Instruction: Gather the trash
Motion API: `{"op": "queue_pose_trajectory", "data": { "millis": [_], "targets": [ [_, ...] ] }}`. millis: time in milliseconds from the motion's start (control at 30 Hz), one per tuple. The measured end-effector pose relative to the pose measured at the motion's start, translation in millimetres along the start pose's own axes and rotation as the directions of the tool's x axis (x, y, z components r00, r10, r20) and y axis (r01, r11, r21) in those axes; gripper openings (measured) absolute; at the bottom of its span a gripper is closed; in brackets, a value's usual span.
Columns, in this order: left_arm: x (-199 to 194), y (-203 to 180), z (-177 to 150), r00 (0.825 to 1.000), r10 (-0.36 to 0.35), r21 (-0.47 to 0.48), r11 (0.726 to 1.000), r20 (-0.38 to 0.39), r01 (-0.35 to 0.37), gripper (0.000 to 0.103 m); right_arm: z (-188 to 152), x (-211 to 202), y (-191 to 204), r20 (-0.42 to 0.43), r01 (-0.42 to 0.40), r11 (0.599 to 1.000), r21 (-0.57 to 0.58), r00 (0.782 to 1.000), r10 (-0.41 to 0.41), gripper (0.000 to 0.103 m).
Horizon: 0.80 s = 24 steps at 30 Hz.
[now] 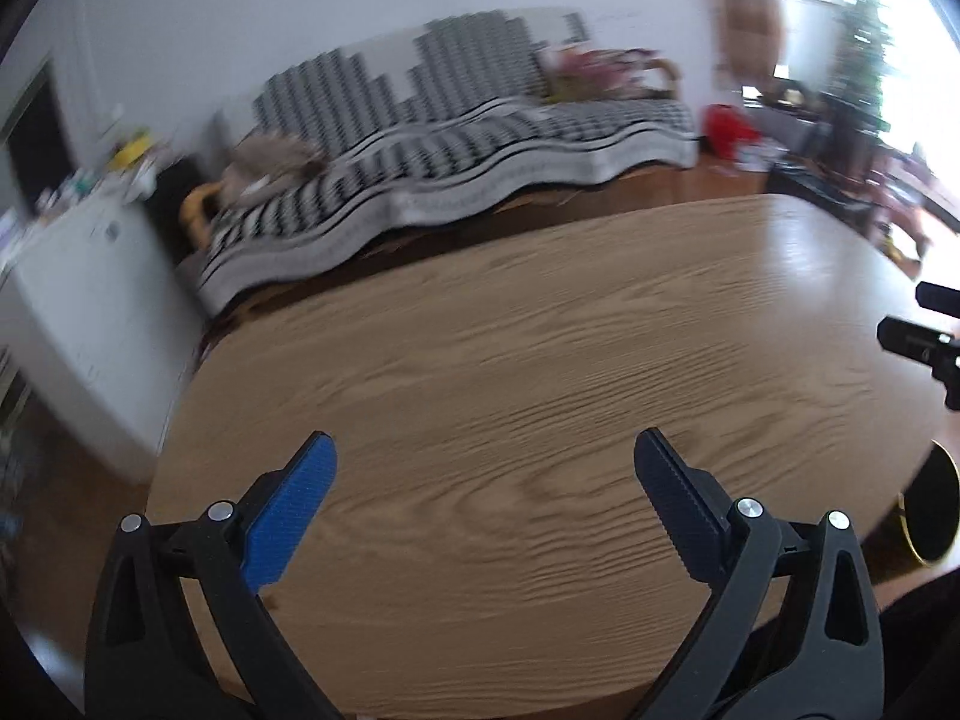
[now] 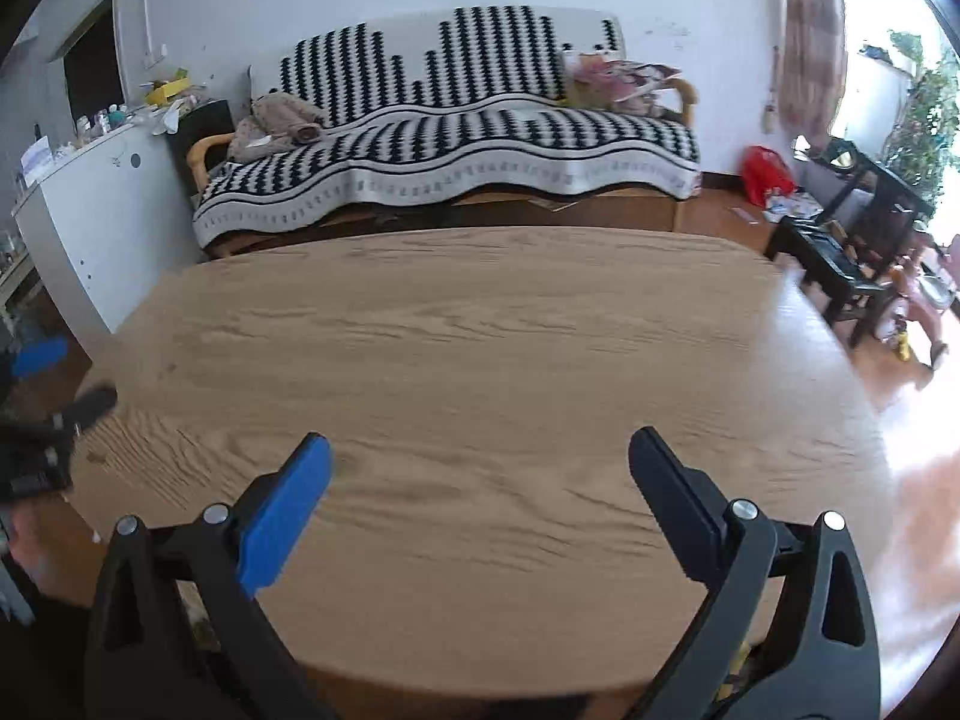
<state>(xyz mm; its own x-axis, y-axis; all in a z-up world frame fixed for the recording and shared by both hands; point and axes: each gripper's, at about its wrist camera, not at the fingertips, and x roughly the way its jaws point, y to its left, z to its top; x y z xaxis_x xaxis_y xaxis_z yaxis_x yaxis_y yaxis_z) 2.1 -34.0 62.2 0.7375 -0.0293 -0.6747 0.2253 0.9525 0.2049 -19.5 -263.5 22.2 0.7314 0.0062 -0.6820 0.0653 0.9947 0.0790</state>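
Observation:
My left gripper (image 1: 485,438) hangs open over a bare wooden table (image 1: 540,360), one blue pad and one black pad spread wide, nothing between them. My right gripper (image 2: 480,438) is open in the same way above the same table (image 2: 480,330), also with nothing in it. Each gripper shows at the edge of the other's view: the right gripper (image 1: 927,318) at the far right, the left gripper (image 2: 66,378) at the far left. I see no trash on the tabletop. A dark round container with a gold rim (image 1: 933,510) sits low beside the table's right near corner.
Behind the table stands a sofa under a black-and-white patterned cover (image 2: 450,138), with clothes and papers on it. A white cabinet (image 2: 90,222) crowded with small items is at the left. A red bag (image 2: 765,174) and dark stools (image 2: 840,264) are on the floor at the right.

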Motion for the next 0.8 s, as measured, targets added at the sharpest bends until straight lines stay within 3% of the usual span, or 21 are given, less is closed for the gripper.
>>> {"op": "queue_pose_trajectory", "data": {
  "millis": [133,233,333,400,500,633,800],
  "targets": [
    [23.2,33.5,-17.8,0.999,-0.023,-0.139,0.990,-0.043,0.017,0.096,13.6,29.7,40.7,0.009,-0.005,1.000,-0.013,1.000,0.005,0.096],
    [44.7,51.4,-33.2,0.998,-0.031,-0.221,0.975,-0.056,0.018,0.096,6.7,48.6,54.0,0.024,0.049,0.998,-0.044,0.999,-0.048,0.096],
    [61.2,55.4,-34.8,0.991,-0.075,-0.249,0.967,-0.114,0.045,0.096,-2.0,66.3,51.0,-0.046,0.040,0.999,-0.028,0.998,-0.041,0.096],
    [61.4,59.4,-30.8,0.989,-0.092,-0.292,0.955,-0.113,0.055,0.096,-4.8,71.4,47.1,-0.067,0.036,0.999,-0.012,0.997,-0.037,0.096],
    [59.8,54.3,-27.2,0.988,-0.098,-0.295,0.954,-0.116,0.060,0.096,-7.9,72.0,47.3,-0.072,0.047,0.999,-0.013,0.996,-0.048,0.096],
    [58.8,46.8,-24.1,0.993,-0.049,-0.269,0.963,-0.108,0.018,0.096,-7.8,70.6,48.6,-0.063,0.052,0.998,-0.016,0.997,-0.053,0.096],
    [60.7,43.6,-23.0,0.992,-0.060,-0.277,0.961,-0.108,0.028,0.096,-13.1,66.4,42.7,-0.071,0.044,0.999,-0.005,0.997,-0.044,0.096]
  ]
}}
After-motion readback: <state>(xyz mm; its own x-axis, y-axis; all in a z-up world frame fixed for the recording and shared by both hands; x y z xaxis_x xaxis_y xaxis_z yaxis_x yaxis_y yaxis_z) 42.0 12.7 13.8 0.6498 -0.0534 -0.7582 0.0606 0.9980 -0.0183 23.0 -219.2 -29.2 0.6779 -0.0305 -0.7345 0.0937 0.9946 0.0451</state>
